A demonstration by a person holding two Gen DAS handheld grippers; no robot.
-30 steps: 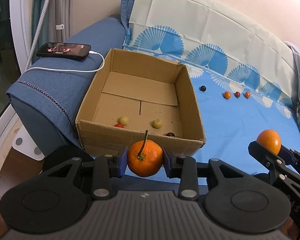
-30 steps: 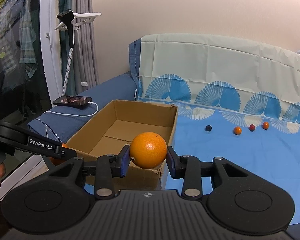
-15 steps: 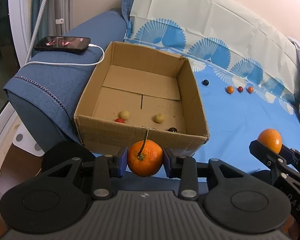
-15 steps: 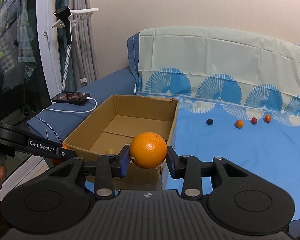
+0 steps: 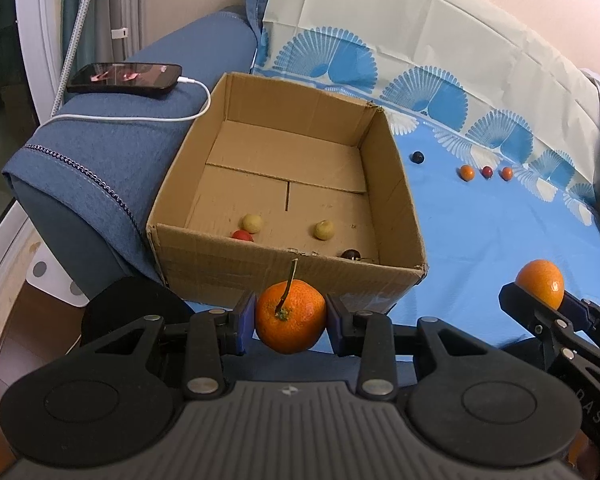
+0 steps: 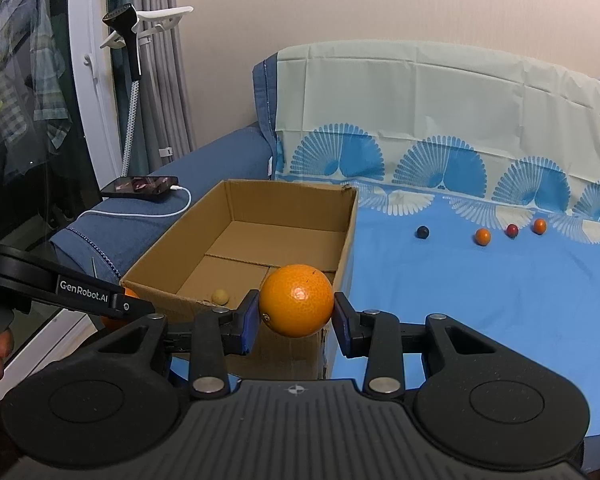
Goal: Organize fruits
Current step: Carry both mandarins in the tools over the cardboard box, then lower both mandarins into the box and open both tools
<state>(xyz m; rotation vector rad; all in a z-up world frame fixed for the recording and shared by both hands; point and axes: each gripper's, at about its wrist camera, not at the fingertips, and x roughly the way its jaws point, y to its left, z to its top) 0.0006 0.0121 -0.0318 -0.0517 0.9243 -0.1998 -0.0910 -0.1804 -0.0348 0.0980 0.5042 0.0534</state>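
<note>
The sorting looks partly done. Inside the cardboard box (image 5: pixel 288 184) lie four small fruits near its front wall: two pale yellow ones (image 5: pixel 252 223) (image 5: pixel 325 229), a red one (image 5: pixel 241 235) and a dark one (image 5: pixel 349 254). Four more small fruits are not yet gathered; they sit in a loose row on the blue sheet (image 5: pixel 480 232) well beyond the box: a dark one (image 5: pixel 417 157), an orange one (image 5: pixel 467 173), a red one (image 5: pixel 487 171) and another orange one (image 5: pixel 506 174). Two larger fruits are in hand but not yet in the box.

The left gripper (image 5: pixel 291 322) is clamped on a stemmed tangerine (image 5: pixel 291 317), its blue pads pressed against both sides and the stem pointing up. It is held level just in front of the box's near wall, short of the opening.

The right gripper (image 6: pixel 296 312) is closed on a smooth orange (image 6: pixel 296 300), the left pad touching the skin, the right pad at its edge. It is held level off the box's front right corner, pointing over the rim toward the sofa back. Judging by this, both fruits need carrying forward over the wall before release.

A phone (image 5: pixel 126 79) on its charging cable rests on the sofa arm left of the box
</note>
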